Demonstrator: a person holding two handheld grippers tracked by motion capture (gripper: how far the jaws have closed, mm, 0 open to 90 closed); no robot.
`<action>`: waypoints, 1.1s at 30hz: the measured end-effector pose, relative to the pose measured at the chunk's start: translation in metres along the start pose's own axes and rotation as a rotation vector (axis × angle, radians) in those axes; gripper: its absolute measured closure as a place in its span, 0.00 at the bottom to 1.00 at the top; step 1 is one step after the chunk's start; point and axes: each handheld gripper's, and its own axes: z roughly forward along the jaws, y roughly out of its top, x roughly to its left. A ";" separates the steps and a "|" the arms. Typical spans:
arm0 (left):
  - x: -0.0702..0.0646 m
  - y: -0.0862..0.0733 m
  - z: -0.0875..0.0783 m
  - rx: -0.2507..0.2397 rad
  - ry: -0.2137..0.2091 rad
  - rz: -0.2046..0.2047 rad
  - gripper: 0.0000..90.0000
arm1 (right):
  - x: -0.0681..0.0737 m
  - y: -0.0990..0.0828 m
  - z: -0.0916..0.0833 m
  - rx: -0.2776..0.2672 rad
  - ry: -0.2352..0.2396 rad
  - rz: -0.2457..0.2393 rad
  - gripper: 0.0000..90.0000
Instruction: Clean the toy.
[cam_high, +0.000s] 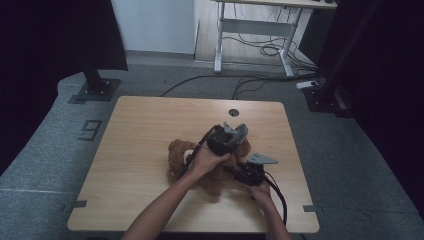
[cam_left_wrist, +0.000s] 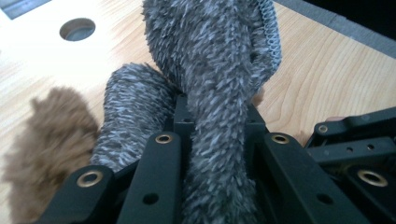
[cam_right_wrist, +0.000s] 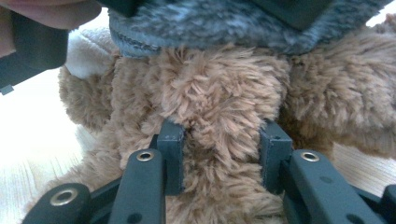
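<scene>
A brown plush toy (cam_high: 180, 157) lies in the middle of the wooden table (cam_high: 140, 130). My left gripper (cam_high: 235, 134) hovers over the toy's right side, shut on a grey fuzzy cloth (cam_high: 241, 131). In the left gripper view this grey cloth (cam_left_wrist: 215, 70), with a ribbed edge, rises from between the jaws of the left gripper (cam_left_wrist: 217, 116), and the plush toy (cam_left_wrist: 46, 140) lies at the left. My right gripper (cam_high: 232, 169) is shut on a fold of the plush toy (cam_right_wrist: 210, 93); both pads of the right gripper (cam_right_wrist: 223, 135) press into the fur. The grey cloth (cam_right_wrist: 210, 23) hangs just above.
A round hole (cam_high: 234, 112) sits near the table's far edge. Beyond the table stand a white-legged desk (cam_high: 250, 30) with floor cables and two black stands (cam_high: 95, 80). Bare tabletop lies to the left of the toy.
</scene>
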 end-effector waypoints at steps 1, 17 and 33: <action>0.003 -0.002 -0.003 -0.005 0.006 -0.006 0.84 | 0.000 0.000 0.000 0.000 -0.001 -0.001 0.68; 0.060 -0.069 -0.065 -0.061 0.131 -0.109 0.84 | 0.002 0.001 0.002 0.013 -0.006 0.010 0.69; 0.100 -0.127 -0.117 -0.076 0.227 -0.197 0.84 | 0.000 0.001 0.002 0.015 -0.009 0.031 0.69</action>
